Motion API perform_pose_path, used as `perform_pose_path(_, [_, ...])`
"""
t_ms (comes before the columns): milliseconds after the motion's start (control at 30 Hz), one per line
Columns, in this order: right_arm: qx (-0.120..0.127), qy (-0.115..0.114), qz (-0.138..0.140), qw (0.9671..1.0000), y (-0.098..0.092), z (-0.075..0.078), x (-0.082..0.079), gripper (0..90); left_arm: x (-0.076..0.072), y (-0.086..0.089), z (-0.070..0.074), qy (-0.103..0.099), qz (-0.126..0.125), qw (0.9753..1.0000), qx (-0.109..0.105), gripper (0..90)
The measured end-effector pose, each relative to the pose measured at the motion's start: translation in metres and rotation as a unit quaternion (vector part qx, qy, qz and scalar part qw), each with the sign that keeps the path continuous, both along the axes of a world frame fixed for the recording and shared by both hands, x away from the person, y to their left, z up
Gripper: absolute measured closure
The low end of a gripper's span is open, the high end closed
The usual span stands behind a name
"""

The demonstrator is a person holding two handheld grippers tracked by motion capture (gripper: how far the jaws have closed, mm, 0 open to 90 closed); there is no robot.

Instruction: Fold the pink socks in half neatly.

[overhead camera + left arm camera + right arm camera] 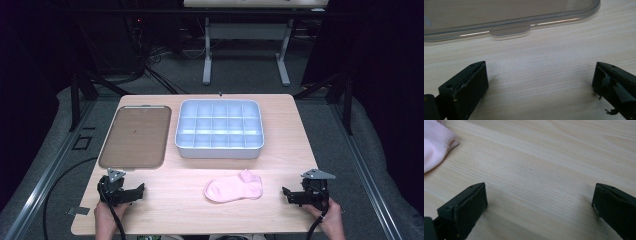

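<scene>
Pale wood-grain covers the table, which stands on grey carpet in a dark room with cables and a desk frame behind. At the table's twelve o'clock sits a white divided organiser tray, its compartments bare, and at ten o'clock lies a clear flat lid with a small tab on its near edge. A pink ankle sock lies flat near six o'clock, between the two grippers and apart from both. The left gripper rests at seven o'clock, just below the lid, jaws spread wide over bare wood. The right gripper rests at five o'clock, jaws likewise wide apart and holding nothing, pointing toward the sock's cuff.
</scene>
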State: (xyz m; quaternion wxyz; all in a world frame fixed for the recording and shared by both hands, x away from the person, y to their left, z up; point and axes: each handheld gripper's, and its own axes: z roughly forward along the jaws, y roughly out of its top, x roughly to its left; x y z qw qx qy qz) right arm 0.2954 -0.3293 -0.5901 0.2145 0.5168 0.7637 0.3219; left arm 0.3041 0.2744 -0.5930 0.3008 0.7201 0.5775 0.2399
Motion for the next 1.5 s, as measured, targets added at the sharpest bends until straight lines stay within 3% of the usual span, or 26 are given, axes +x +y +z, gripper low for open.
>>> perform_pose_path(633, [-0.002, 0.008, -0.006, 0.9999, 0.002, 0.001, 0.002, 0.0, 0.002, 0.0, 0.002, 0.01, -0.002, 1.0, 0.0, 0.0])
perform_pose_path(767, [-0.002, 0.009, -0.008, 0.9999, 0.003, 0.001, 0.003, 0.0, -0.001, -0.003, 0.01, 0.001, -0.005, 0.9999, -0.015, 0.1])
perform_pose_path(833, [-0.002, 0.008, -0.008, 0.9999, 0.003, 0.001, 0.003, 0.0, -0.004, -0.008, 0.017, -0.009, -0.009, 0.9997, -0.019, 0.2])
perform_pose_path(933, [-0.002, 0.007, -0.01, 0.9999, 0.003, 0.001, 0.003, 0.0, -0.009, -0.028, 0.031, -0.022, -0.035, 0.9987, -0.03, 0.2])
perform_pose_path(967, [-0.002, 0.007, -0.01, 0.9999, 0.003, 0.001, 0.003, 0.0, -0.009, -0.028, 0.031, -0.022, -0.035, 0.9987, -0.03, 0.2])
perform_pose_path(1000, [-0.003, 0.008, -0.008, 0.9999, 0.003, 0.001, 0.003, 0.0, -0.009, -0.045, 0.035, -0.025, -0.053, 0.9978, -0.032, 0.2])
perform_pose_path(1033, [-0.003, 0.008, -0.008, 0.9999, 0.003, 0.001, 0.003, 0.0, -0.009, -0.045, 0.035, -0.025, -0.053, 0.9978, -0.032, 0.2])
perform_pose_path(1067, [-0.003, 0.008, -0.008, 0.9999, 0.003, 0.001, 0.003, 0.1, -0.009, -0.058, 0.037, -0.024, -0.072, 0.9964, -0.038, 0.3])
perform_pose_path(1100, [-0.003, 0.008, -0.008, 0.9999, 0.003, 0.001, 0.003, 0.1, -0.009, -0.058, 0.037, -0.024, -0.072, 0.9964, -0.038, 0.3])
perform_pose_path(1133, [-0.002, 0.007, -0.01, 0.9999, 0.003, 0.001, 0.002, 0.2, -0.008, -0.075, 0.04, -0.026, -0.091, 0.9946, -0.041, 0.5])
perform_pose_path(1167, [-0.002, 0.007, -0.01, 0.9999, 0.003, 0.001, 0.002, 0.3, -0.008, -0.075, 0.04, -0.026, -0.091, 0.9946, -0.041, 0.7])
perform_pose_path(1200, [-0.002, 0.007, -0.01, 0.9999, 0.003, 0.001, 0.002, 0.3, -0.005, -0.092, 0.042, -0.019, -0.117, 0.9917, -0.05, 1.3])
perform_pose_path(1233, [-0.002, 0.007, -0.01, 0.9999, 0.003, 0.001, 0.002, 0.3, -0.005, -0.092, 0.042, -0.019, -0.117, 0.9917, -0.05, 1.5])
perform_pose_path(1300, [-0.002, 0.007, -0.011, 0.9999, 0.003, 0.001, 0.002, 0.6, -0.001, -0.122, 0.042, -0.009, -0.154, 0.9866, -0.054, 1.9])
perform_pose_path(1500, [-0.002, 0.005, -0.011, 0.9999, 0.002, 0.001, 0.002, 1.2, 0.004, -0.167, 0.034, 0.007, -0.204, 0.9768, -0.066, 15.5])
